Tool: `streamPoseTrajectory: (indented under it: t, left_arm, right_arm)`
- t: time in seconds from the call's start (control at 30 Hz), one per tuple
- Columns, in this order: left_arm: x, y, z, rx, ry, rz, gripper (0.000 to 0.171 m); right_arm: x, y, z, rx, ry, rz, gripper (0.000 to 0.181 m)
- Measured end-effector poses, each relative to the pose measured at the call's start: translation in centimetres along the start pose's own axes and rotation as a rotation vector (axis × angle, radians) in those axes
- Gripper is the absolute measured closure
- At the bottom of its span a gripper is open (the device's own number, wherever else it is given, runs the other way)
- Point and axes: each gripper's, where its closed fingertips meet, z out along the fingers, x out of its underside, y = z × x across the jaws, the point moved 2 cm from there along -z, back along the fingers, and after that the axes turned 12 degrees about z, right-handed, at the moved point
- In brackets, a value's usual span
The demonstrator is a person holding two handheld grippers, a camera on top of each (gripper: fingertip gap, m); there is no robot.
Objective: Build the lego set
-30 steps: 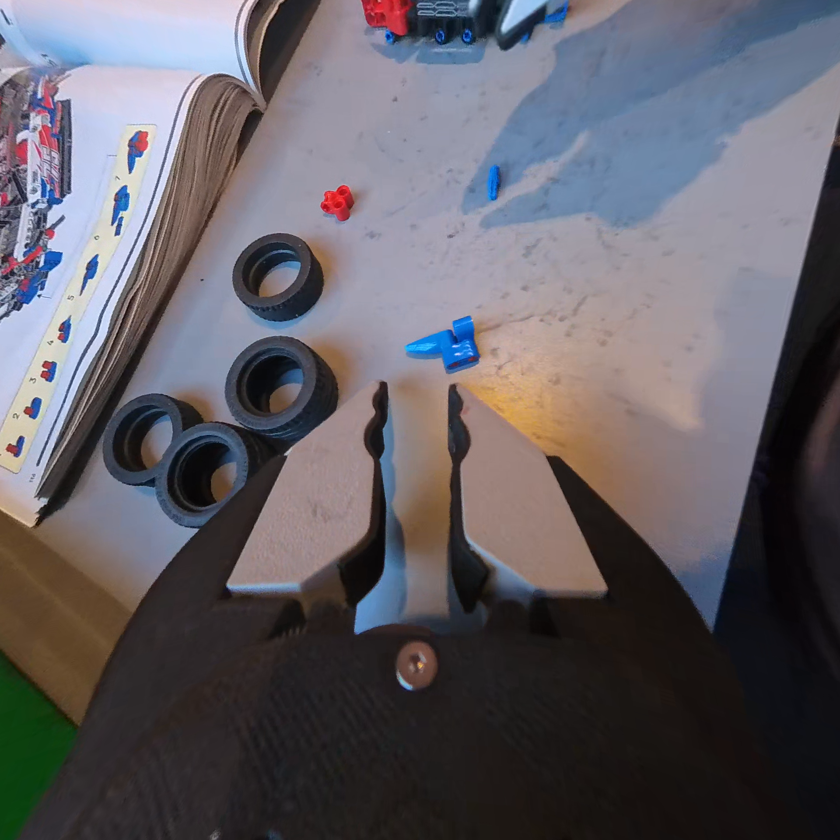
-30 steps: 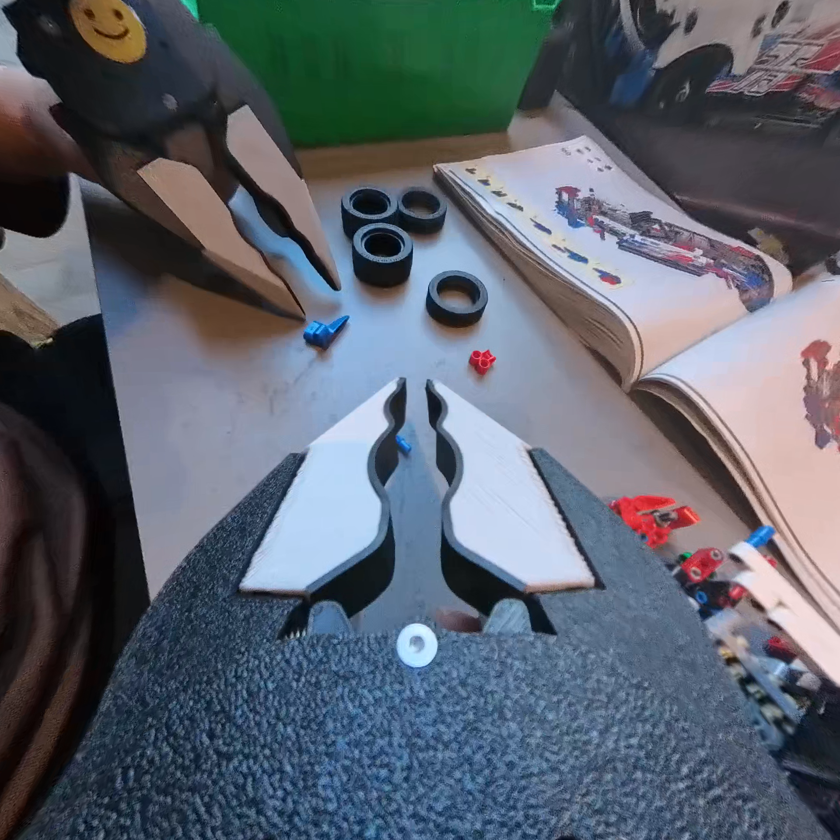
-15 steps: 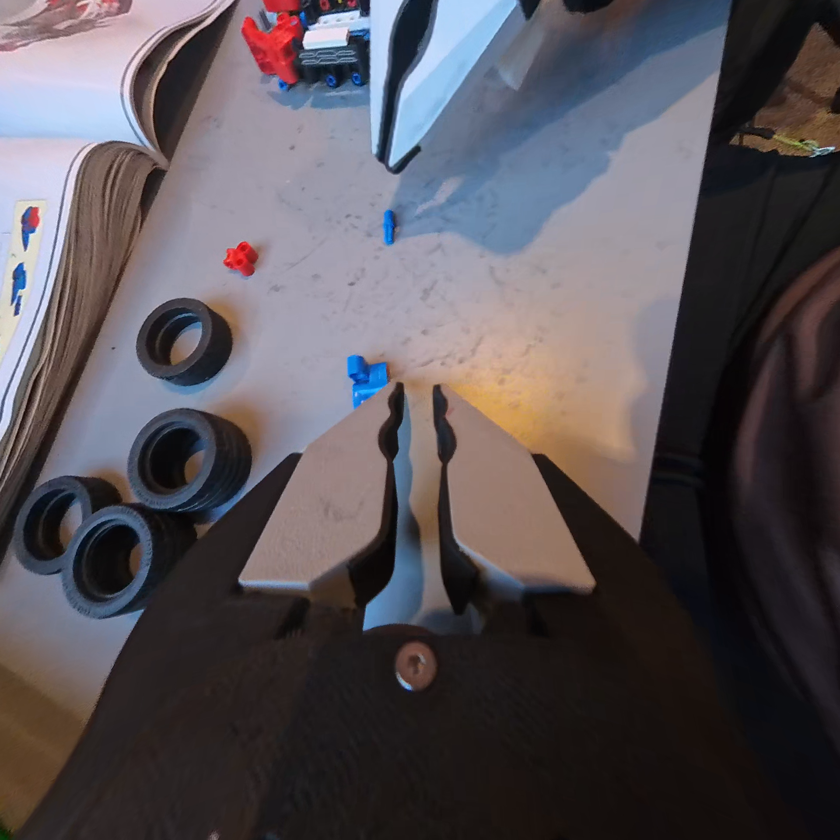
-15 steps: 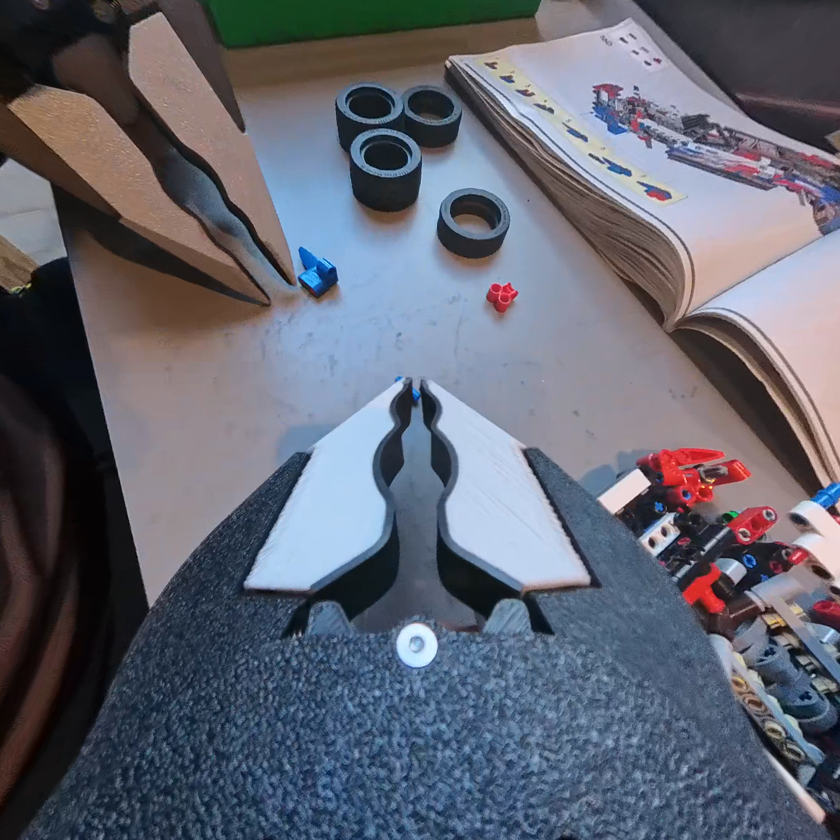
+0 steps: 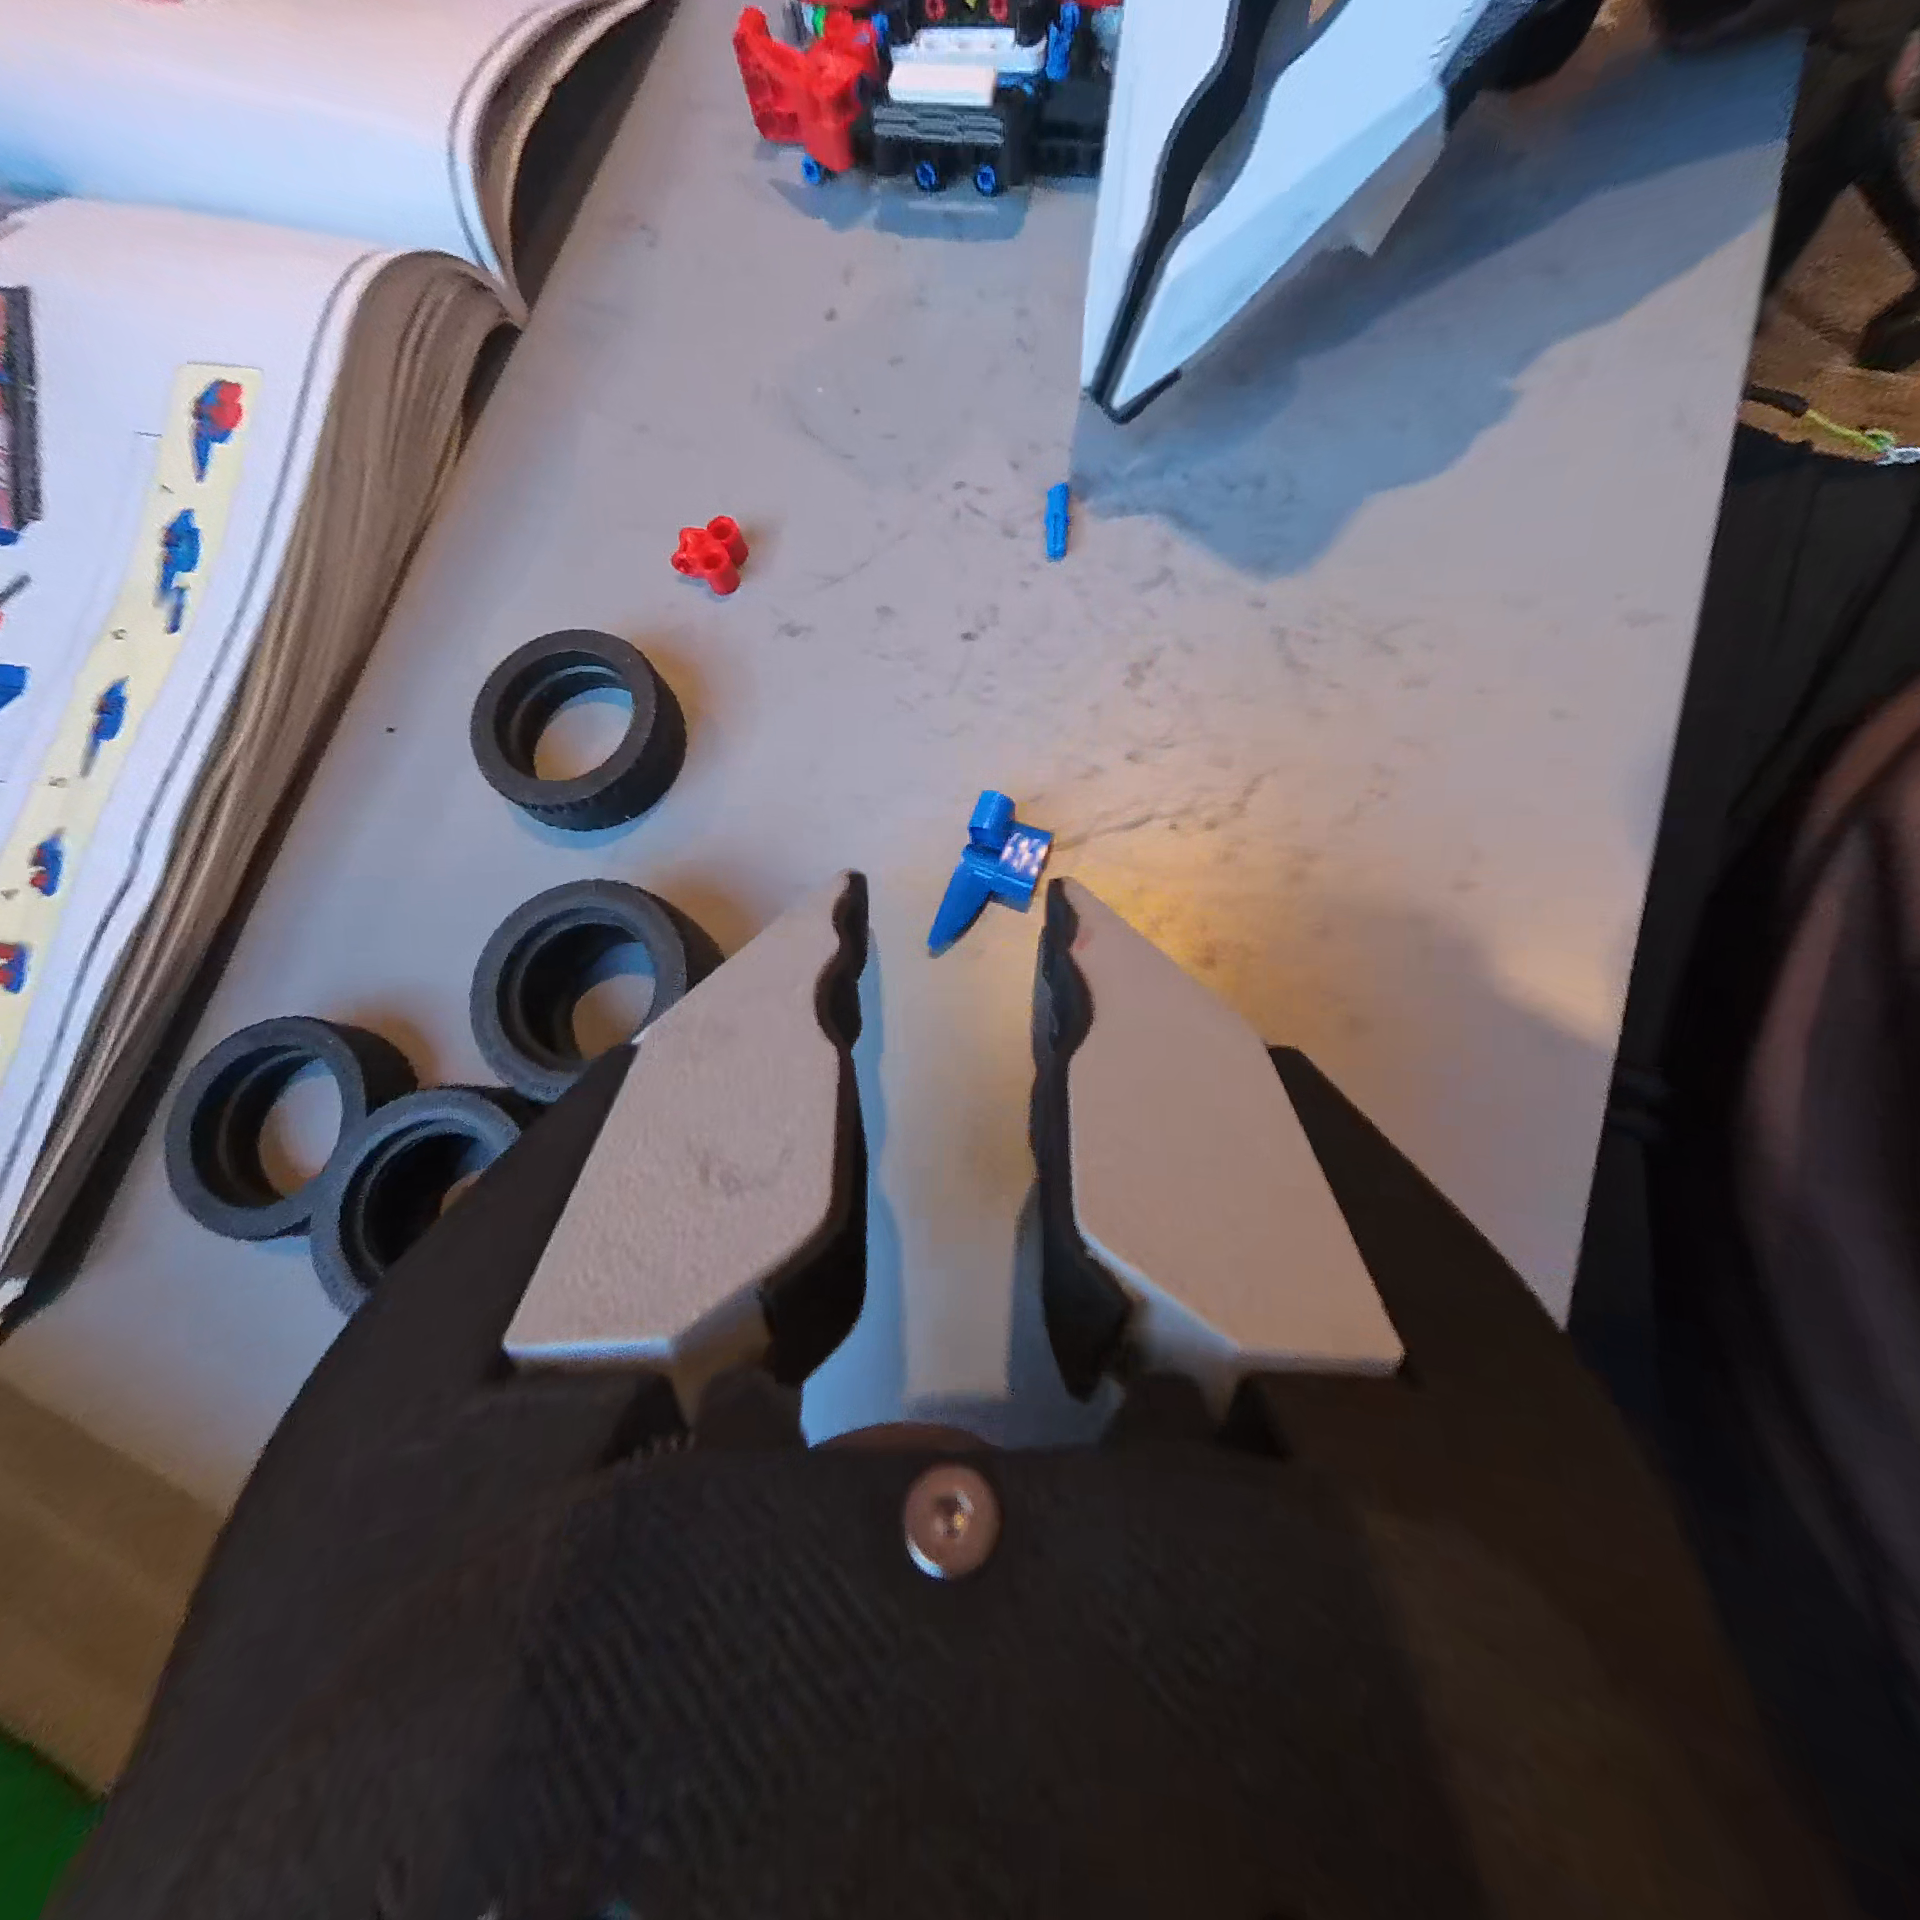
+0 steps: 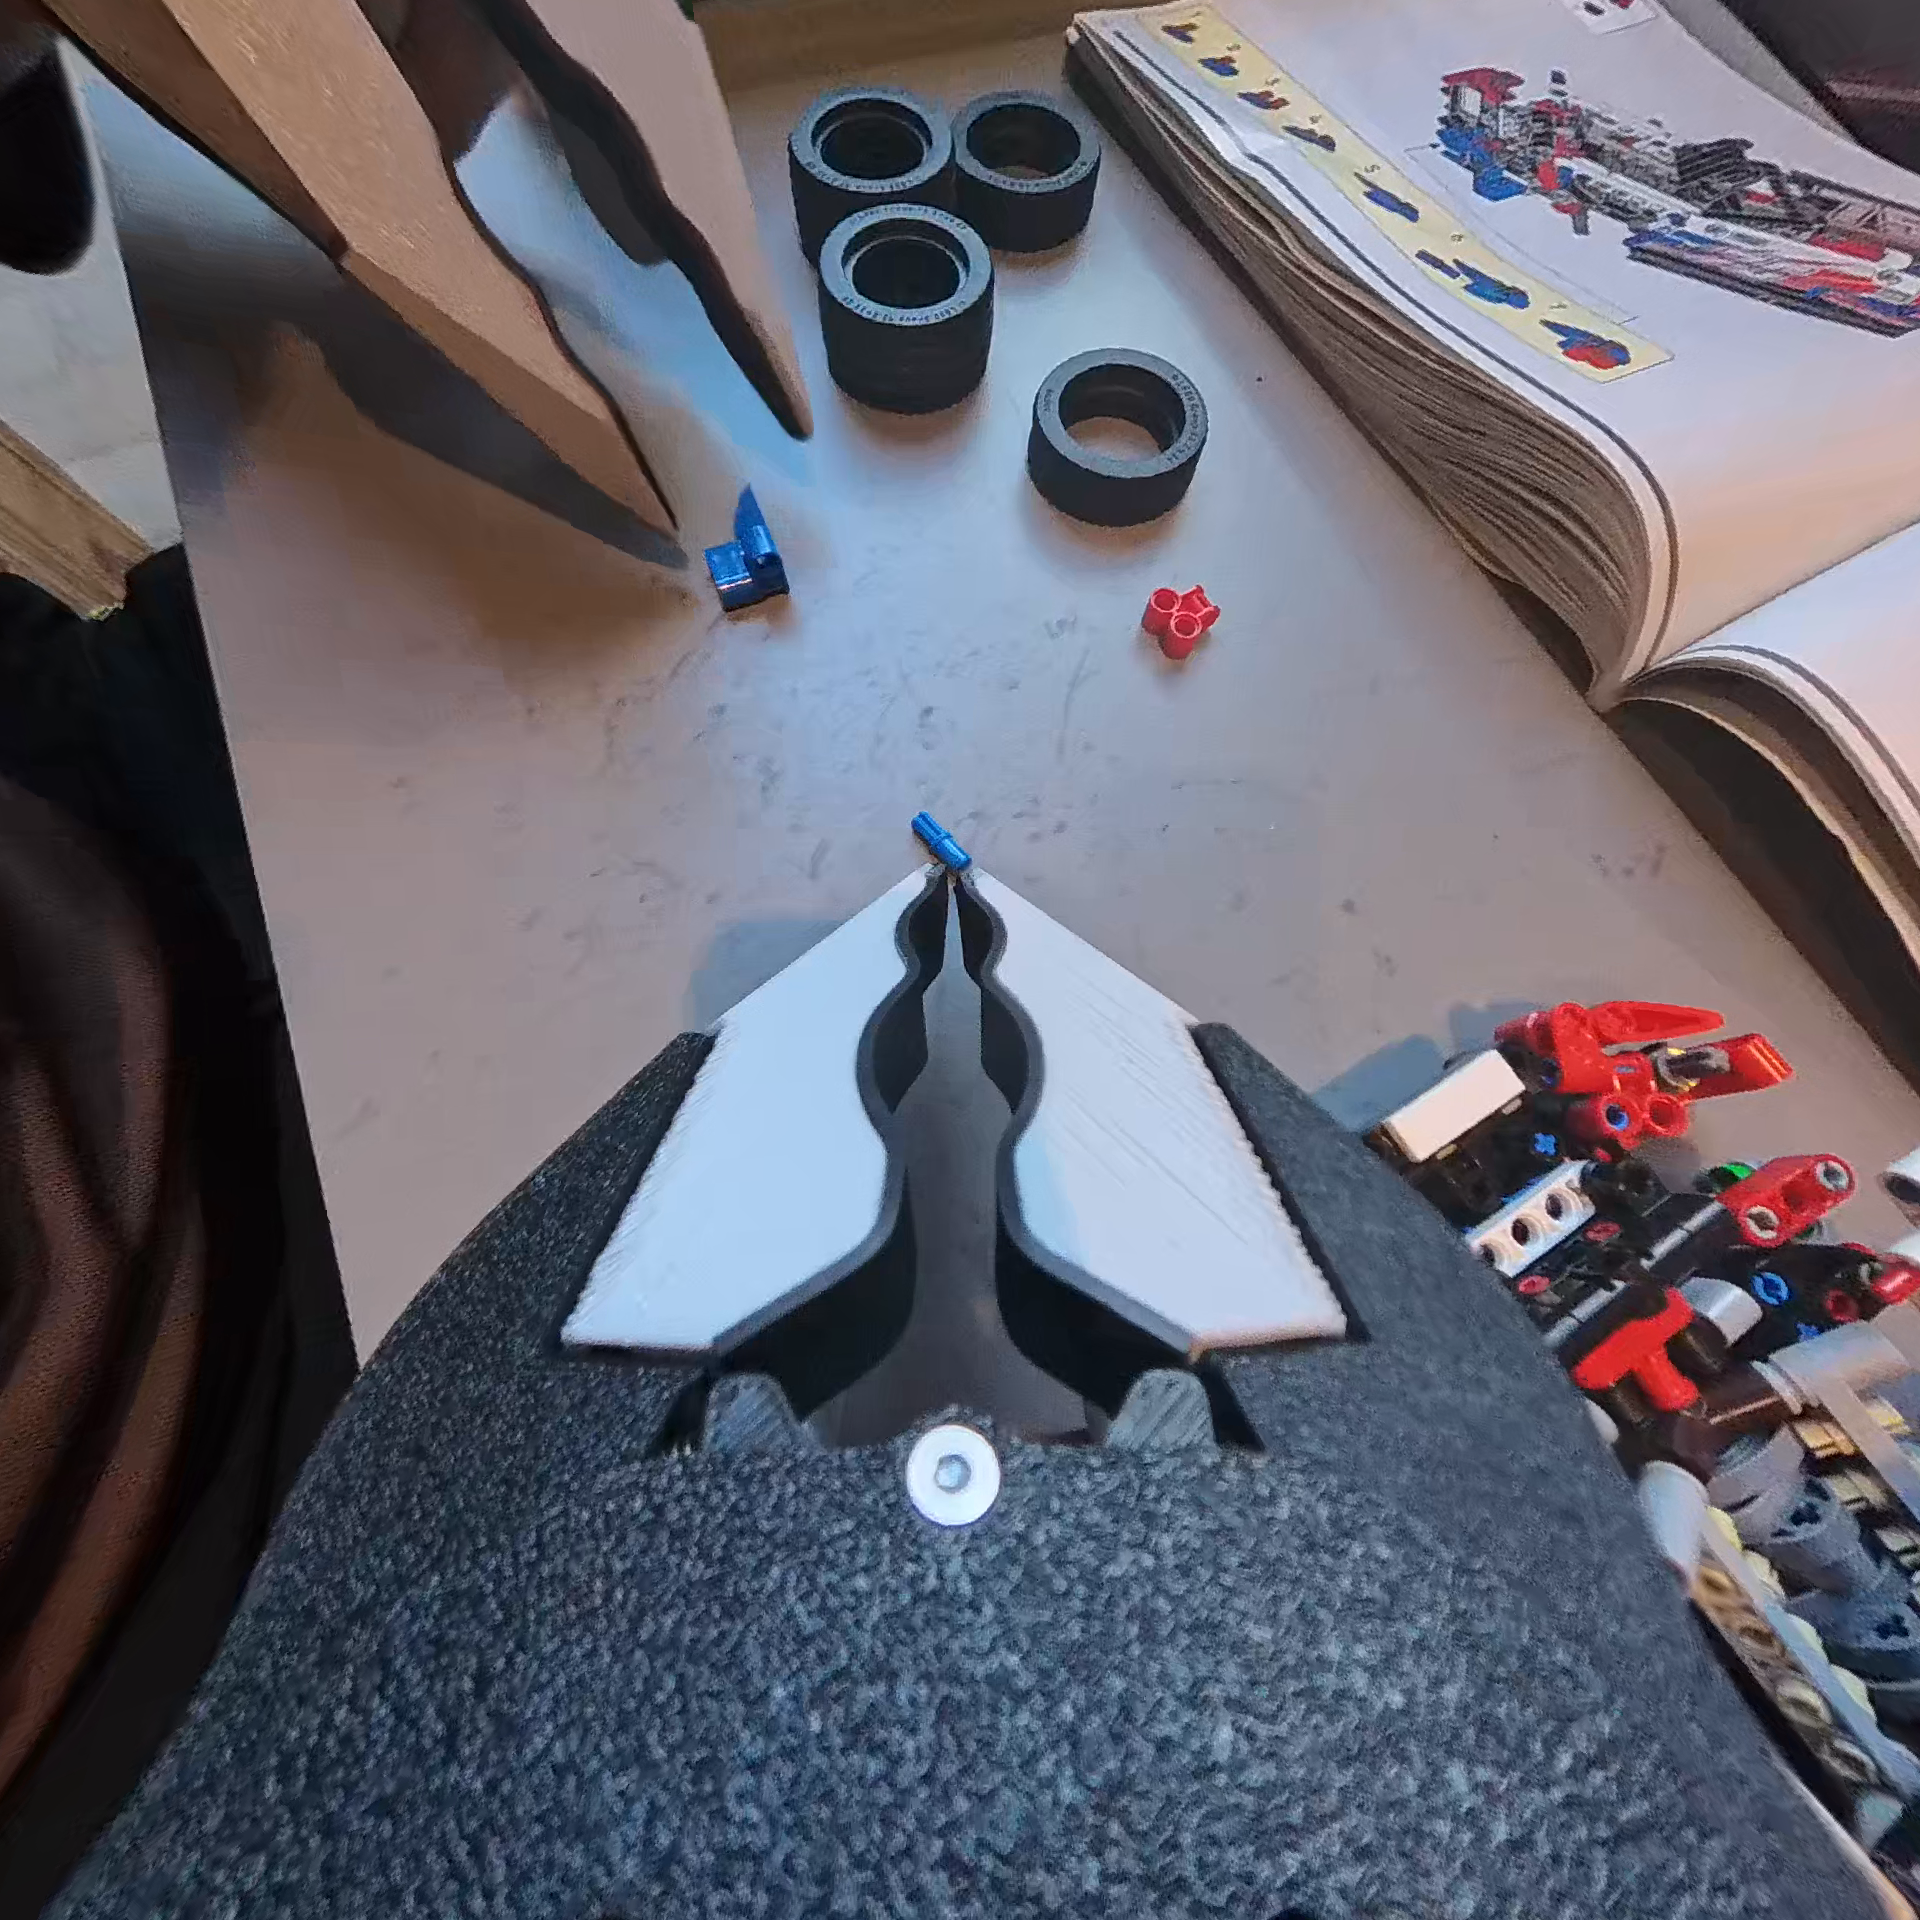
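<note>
A small blue angled piece (image 5: 992,868) lies on the grey table (image 5: 1299,727), just ahead of and between the tips of my open left gripper (image 5: 953,894). It also shows in the right wrist view (image 6: 746,566), with the left gripper (image 6: 738,494) over it. My right gripper (image 6: 951,878) is shut and empty, its tips just behind a small blue pin (image 6: 940,840). In the left wrist view the pin (image 5: 1057,520) lies flat, a little apart from the right gripper's tip (image 5: 1127,400). A red connector (image 5: 710,554) lies loose nearby.
Several black tyres (image 5: 577,727) lie at the left by the open instruction book (image 5: 125,520). The partly built model (image 6: 1662,1195) sits at the right of the right gripper. The table edge (image 5: 1662,935) runs close on the right, with a person's dark clothing beyond. The left gripper's tips are roughly 11 cm from the right gripper's. Both grippers' tips are roughly 9 cm from the red connector (image 5: 710,554). My right wrist view (image 6: 1175,607) looks at it from another angle.
My left gripper has opened wider and the blue angled piece has turned, now lying between its tips. My right gripper has closed and come down close to the blue pin.
</note>
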Motion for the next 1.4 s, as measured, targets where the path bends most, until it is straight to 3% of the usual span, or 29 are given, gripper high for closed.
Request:
streamPoseTrajectory:
  t: [0.3,0.4,0.63,0.87,1.1,1.4]
  left_arm:
    - [0.3,-1.0,1.0,0.069,0.014,0.021,0.146]
    - [0.3,-1.2,1.0,0.085,-0.005,0.014,0.158]
    - [0.4,-1.2,1.0,0.032,-0.004,0.035,0.166]
    - [0.3,-0.5,1.0,-0.105,0.019,0.121,0.167]
    - [0.4,1.7,0.7,-0.489,0.146,0.476,0.167]
    - [-0.3,0.4,1.5,-0.540,0.217,0.664,0.166]
  right_arm:
    - [-0.3,0.9,0.6,-0.027,-0.039,-0.031,0.175]
    - [-0.7,1.3,0.7,-0.028,-0.061,-0.061,0.174]
    - [-0.6,2.0,1.7,-0.002,-0.034,-0.146,0.172]
    - [-0.8,2.6,2.2,-0.022,-0.034,-0.180,0.172]
    - [-1.3,2.3,2.5,0.006,-0.050,-0.180,0.172]
    - [-3.3,4.2,4.4,0.031,-0.104,-0.257,0.170]
